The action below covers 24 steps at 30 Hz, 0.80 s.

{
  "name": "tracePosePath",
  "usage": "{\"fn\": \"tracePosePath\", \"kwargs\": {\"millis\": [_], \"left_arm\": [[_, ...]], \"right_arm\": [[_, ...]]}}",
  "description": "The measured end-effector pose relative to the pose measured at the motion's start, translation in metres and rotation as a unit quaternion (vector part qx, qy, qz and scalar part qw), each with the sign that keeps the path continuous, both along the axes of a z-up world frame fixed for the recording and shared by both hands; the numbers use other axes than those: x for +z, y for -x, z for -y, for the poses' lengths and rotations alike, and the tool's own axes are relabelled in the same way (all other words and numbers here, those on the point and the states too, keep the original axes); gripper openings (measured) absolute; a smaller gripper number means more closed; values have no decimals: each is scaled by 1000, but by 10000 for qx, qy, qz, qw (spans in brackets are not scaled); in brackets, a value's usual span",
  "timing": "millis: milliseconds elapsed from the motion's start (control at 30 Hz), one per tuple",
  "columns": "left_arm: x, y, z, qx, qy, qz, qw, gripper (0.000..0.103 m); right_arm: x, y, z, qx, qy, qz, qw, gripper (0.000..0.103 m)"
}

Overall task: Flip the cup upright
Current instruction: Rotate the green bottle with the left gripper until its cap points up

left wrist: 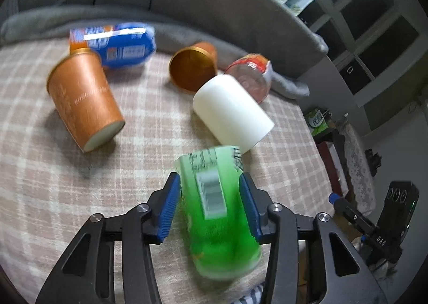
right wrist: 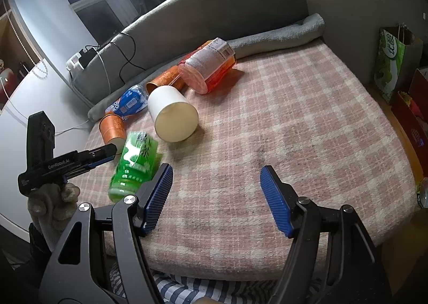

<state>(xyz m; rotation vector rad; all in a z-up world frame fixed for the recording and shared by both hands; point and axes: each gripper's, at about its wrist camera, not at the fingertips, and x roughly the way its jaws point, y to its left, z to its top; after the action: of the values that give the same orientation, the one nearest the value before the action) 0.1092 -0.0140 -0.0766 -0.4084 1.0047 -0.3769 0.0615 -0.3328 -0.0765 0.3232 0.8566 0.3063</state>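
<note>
My left gripper (left wrist: 210, 183) is shut on a green plastic cup (left wrist: 216, 215) with a barcode label, held tilted just above the plaid blanket (left wrist: 149, 143); the cup is blurred. It also shows in the right wrist view (right wrist: 133, 164), with the left gripper (right wrist: 107, 154) at its side. My right gripper (right wrist: 216, 178) is open and empty over the blanket's near middle. A white cup (left wrist: 232, 111) (right wrist: 174, 114) lies on its side beyond the green one.
Two orange paper cups (left wrist: 85, 100) (left wrist: 194, 68) lie on their sides. A blue-labelled cup (left wrist: 120, 44) and a red-labelled clear cup (left wrist: 251, 76) (right wrist: 208, 65) lie at the back, against a grey rolled blanket (right wrist: 281, 33). The bed edge drops off at right near boxes (right wrist: 412, 114).
</note>
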Motion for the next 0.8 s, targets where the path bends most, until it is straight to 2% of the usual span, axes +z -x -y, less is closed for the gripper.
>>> {"fn": "tracePosePath", "kwargs": {"millis": [67, 200, 267, 300, 333, 367, 467, 667, 800], "left_arm": [[-1, -2, 4, -15, -169, 10, 9999, 42], [-15, -13, 0, 58, 77, -334, 9994, 44], [-16, -17, -3, 58, 213, -441, 9988, 52], [-16, -20, -3, 47, 294, -527, 9982, 61], [-17, -24, -3, 9, 425, -627, 9971, 65], [-17, -27, -2, -13, 513, -689, 9963, 65], [-18, -35, 5, -32, 461, -762, 9960, 66], [-37, -44, 21, -153, 499, -1198, 9914, 66], [-43, -46, 25, -95, 492, -1288, 9904, 66]], "right_arm": [[-1, -2, -3, 27, -26, -12, 10000, 71], [-1, -1, -8, 60, 75, 53, 9999, 71], [-2, 0, -10, 56, 171, 74, 9998, 71], [-2, 0, -10, 57, 178, 69, 9998, 71], [-3, -1, -9, 51, 155, 50, 9999, 71], [-4, -2, -8, 42, 135, 35, 9999, 71], [-6, -2, -5, 9, 112, 15, 9999, 71], [-8, -3, 3, -82, 90, 4, 9999, 71], [-9, -3, 8, -128, 76, -13, 9999, 71]]}}
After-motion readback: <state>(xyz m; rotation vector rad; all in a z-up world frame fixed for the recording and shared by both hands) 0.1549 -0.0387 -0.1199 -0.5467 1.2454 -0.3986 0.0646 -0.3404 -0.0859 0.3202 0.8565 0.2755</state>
